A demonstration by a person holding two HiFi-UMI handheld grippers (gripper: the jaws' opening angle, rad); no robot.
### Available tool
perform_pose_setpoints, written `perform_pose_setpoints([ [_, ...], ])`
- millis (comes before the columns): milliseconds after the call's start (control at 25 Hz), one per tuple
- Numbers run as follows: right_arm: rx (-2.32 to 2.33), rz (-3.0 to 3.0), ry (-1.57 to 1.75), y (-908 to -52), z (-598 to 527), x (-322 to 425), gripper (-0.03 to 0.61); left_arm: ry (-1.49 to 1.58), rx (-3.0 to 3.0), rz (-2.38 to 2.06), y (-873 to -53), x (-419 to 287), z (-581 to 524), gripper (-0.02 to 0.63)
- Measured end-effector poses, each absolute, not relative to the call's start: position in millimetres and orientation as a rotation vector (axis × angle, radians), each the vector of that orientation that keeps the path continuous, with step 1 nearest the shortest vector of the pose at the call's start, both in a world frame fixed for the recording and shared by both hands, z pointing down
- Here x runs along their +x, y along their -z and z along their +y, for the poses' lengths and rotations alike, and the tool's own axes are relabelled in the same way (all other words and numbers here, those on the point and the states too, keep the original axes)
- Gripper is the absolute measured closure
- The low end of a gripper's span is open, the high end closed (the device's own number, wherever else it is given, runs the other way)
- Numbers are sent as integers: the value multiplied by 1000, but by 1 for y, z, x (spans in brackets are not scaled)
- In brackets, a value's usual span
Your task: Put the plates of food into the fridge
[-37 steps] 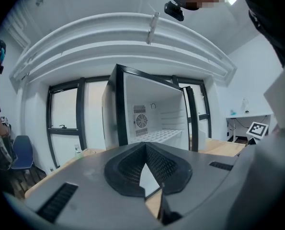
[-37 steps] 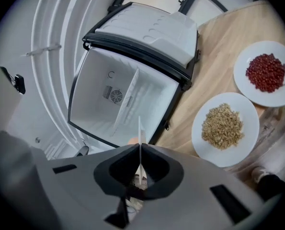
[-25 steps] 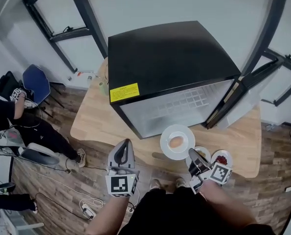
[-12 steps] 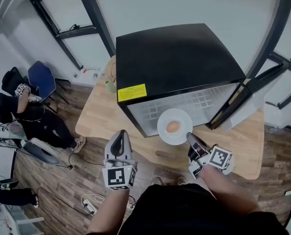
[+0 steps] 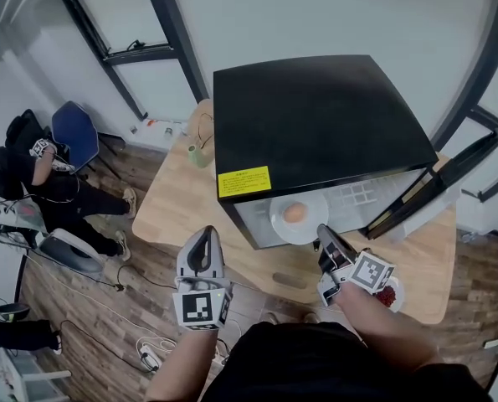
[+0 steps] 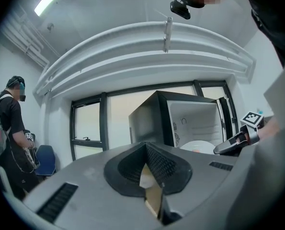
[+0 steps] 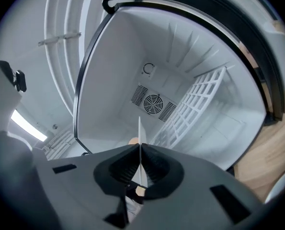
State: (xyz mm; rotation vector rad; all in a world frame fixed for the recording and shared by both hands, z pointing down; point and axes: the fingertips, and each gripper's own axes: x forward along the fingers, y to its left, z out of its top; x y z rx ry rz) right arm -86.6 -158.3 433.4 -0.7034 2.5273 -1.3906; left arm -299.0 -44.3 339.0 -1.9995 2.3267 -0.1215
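Plate (image 5: 297, 218) bearing a round brownish food item (image 5: 295, 213) is held level at the open mouth of the black fridge (image 5: 315, 115), partly under its top edge. The right hand-held gripper (image 5: 322, 234) is clamped on the near rim, so the plate projects straight ahead of the jaws into the white cavity. In the right gripper view it shows edge-on, in line with the wire shelf (image 7: 195, 104). Judgement: the coming move is a straight push inward along that line. The left hand-held gripper (image 5: 202, 239) hangs apart to the left, jaws together on nothing. A second plate (image 5: 391, 296) with red food waits on the worktop (image 5: 177, 199), nearer the right hand.
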Motion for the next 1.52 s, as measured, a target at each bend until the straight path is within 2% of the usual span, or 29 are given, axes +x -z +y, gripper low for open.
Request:
perform_pose_setpoints([
  [960, -1064, 2604, 1302, -454, -203, -138, 543, 58, -2054, 2352, -348, -346, -51, 609],
  [1320, -1159, 2830, 1202, -466, -203, -149, 478, 77, -2057, 2374, -355, -354, -46, 609],
  [1480, -1211, 2904, 1161, -473, -200, -145, 378, 95, -2058, 2390, -358, -352, -46, 609],
  [1520, -1219, 2913, 1146, -472, -200, -143, 373, 96, -2059, 2386, -358, -351, -46, 609],
])
